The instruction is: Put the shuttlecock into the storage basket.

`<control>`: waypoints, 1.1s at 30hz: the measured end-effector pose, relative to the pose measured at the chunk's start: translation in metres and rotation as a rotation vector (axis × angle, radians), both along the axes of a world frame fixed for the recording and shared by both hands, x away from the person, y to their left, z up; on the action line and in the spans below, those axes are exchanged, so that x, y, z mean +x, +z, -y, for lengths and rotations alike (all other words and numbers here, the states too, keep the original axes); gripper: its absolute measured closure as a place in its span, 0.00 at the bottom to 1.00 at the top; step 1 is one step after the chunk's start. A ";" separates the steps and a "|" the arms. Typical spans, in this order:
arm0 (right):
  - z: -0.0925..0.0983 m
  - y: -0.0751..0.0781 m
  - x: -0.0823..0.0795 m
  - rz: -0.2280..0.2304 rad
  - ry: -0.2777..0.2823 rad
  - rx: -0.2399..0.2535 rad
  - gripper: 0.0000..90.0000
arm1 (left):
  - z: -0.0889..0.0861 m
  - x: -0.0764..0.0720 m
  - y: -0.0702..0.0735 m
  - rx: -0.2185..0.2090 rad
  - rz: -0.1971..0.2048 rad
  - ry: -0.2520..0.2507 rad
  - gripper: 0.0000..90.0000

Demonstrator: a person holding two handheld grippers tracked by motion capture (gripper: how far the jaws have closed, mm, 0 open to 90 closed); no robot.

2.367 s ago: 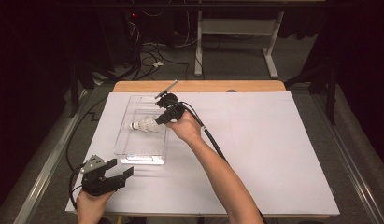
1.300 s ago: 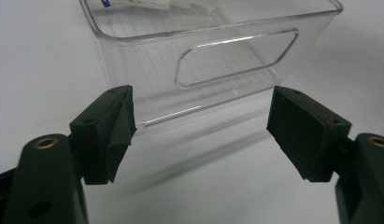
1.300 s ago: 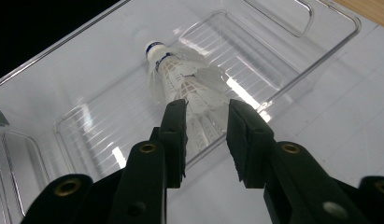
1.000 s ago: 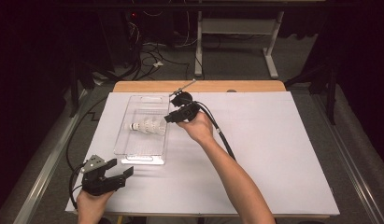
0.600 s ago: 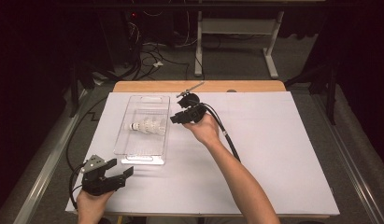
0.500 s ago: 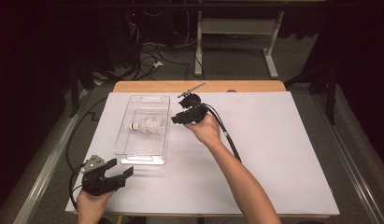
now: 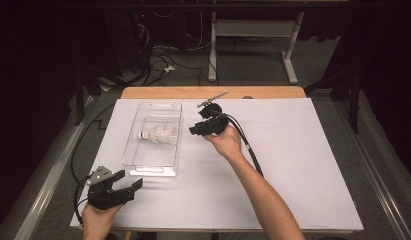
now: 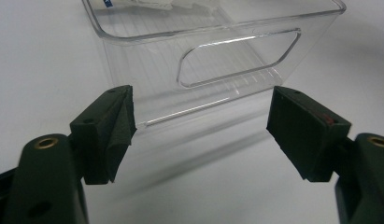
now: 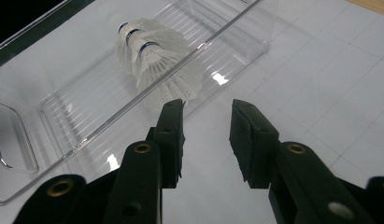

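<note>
A clear plastic tray (image 7: 134, 150) lies on the left half of the table, with a stack of white shuttlecocks (image 7: 155, 135) on their side in it. My right gripper (image 7: 193, 131) hovers just right of the tray, pointing at it. Its jaws have just been opening and hold nothing. In the right gripper view the right gripper (image 9: 206, 126) faces the shuttlecocks (image 9: 157, 60) through the tray wall (image 9: 87, 135). My left gripper (image 7: 130, 182) rests open near the front left corner. In the left gripper view the left gripper (image 8: 201, 135) faces the tray's handle end (image 8: 236, 56).
A white sheet (image 7: 303, 160) covers the table, with the wooden edge (image 7: 273, 92) showing at the back. The right gripper's cable (image 7: 250, 152) trails along the forearm. Beyond the table are a dark floor, loose cables and a stand's legs.
The right gripper has drawn back out of the tray to its right side, leaving the shuttlecocks lying inside. The left gripper has stayed where it was.
</note>
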State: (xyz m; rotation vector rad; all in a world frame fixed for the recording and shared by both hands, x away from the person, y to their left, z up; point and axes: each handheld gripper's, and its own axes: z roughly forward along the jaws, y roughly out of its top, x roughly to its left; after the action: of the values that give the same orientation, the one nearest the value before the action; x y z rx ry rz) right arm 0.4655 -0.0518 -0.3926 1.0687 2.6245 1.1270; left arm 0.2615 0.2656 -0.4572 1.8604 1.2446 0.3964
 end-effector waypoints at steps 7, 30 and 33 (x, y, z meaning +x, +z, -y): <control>0.008 -0.003 -0.003 -0.003 -0.010 -0.001 0.68 | 0.000 0.000 0.000 0.001 0.000 0.001 0.27; 0.044 -0.009 -0.013 0.003 -0.050 0.002 0.65 | 0.000 -0.001 0.000 0.006 -0.002 0.002 0.27; 0.049 -0.011 -0.015 0.002 -0.058 0.001 0.64 | 0.000 -0.001 0.000 0.006 0.000 0.003 0.27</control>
State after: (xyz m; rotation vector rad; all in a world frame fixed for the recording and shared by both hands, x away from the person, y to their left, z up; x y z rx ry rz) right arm 0.4508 -0.1009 -0.4033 1.1352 2.5740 1.1174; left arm 0.2604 0.2657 -0.4572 1.8637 1.2470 0.4020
